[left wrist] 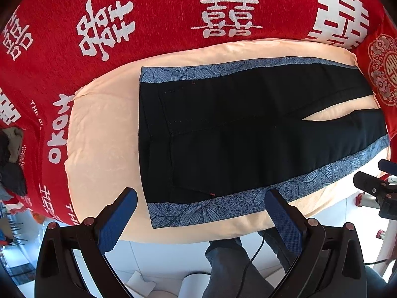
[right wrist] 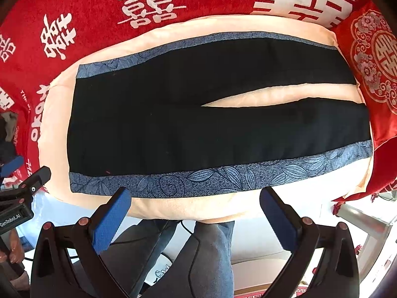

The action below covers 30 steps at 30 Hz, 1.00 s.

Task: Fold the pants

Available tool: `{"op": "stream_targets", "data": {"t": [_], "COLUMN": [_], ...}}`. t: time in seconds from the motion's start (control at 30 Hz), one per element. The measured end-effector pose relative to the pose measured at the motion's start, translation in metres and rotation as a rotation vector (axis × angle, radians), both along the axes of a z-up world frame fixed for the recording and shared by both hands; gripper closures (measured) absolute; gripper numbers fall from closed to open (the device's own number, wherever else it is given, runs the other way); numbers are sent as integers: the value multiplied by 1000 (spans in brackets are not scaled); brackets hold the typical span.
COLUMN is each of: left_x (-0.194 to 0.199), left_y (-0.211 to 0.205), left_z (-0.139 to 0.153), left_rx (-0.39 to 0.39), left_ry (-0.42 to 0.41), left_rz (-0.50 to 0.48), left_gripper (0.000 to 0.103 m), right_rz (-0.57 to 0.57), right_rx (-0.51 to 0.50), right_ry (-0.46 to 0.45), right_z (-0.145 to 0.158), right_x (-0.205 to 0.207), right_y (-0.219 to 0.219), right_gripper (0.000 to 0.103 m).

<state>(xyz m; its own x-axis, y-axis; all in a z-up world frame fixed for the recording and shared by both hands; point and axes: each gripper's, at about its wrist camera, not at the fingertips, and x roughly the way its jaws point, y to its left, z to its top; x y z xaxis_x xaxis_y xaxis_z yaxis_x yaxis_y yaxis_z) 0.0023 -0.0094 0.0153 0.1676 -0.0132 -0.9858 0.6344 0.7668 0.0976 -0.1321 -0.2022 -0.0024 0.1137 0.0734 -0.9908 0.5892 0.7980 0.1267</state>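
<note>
Pants (left wrist: 248, 129): black, with a blue leaf-patterned stripe (left wrist: 223, 206) down each outer side; spread flat and unfolded on a cream pad (left wrist: 99, 124), waistband toward the left of both views, the two legs running to the right with a narrow gap of cream between them.
Cream pad: lies on a bed covered by a red blanket (left wrist: 161, 17) with large white characters; the pants sit wholly within its outline.
Red cushion (right wrist: 372, 57): with a pale round ornament, just beside the leg ends at the right.
Left gripper (left wrist: 201, 206): held above the near edge of the pad, over the waist end of the near stripe; jaws spread wide, nothing between them, not touching the cloth.
Right gripper (right wrist: 196, 203): held above the near edge further along the near leg; jaws spread wide and empty, clear of the pants.
Each gripper in the other's view: the right one shows at the right edge of the left view, the left one at the left edge of the right view.
Person: legs in blue jeans (right wrist: 218, 253) stand at the near side of the bed, below the grippers, on a pale floor.
</note>
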Motion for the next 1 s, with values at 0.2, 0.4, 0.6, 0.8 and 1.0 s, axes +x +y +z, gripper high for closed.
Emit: {"op": "stream_targets", "data": {"t": [0.2, 0.4, 0.6, 0.8, 1.0], "left_x": [1, 1, 0, -3, -5], "left_y": [-1, 0, 0, -2, -6], "left_z": [1, 2, 2, 2, 3], "left_rx": [3, 6, 5, 12, 16], "left_ry": [-4, -11, -13, -20, -29], "left_rz": [0, 2, 0, -5, -11], "left_gripper": [0, 0, 0, 0, 0], "right_rz": [0, 9, 6, 8, 7], "right_rx": [-4, -6, -15, -17, -18], "right_ry": [11, 16, 22, 21, 17], "right_z": [1, 0, 0, 0, 1], "right_x": [0, 0, -1, -2, -2], "right_y": [-1, 1, 1, 0, -3], "right_gripper": [0, 0, 0, 0, 0]}}
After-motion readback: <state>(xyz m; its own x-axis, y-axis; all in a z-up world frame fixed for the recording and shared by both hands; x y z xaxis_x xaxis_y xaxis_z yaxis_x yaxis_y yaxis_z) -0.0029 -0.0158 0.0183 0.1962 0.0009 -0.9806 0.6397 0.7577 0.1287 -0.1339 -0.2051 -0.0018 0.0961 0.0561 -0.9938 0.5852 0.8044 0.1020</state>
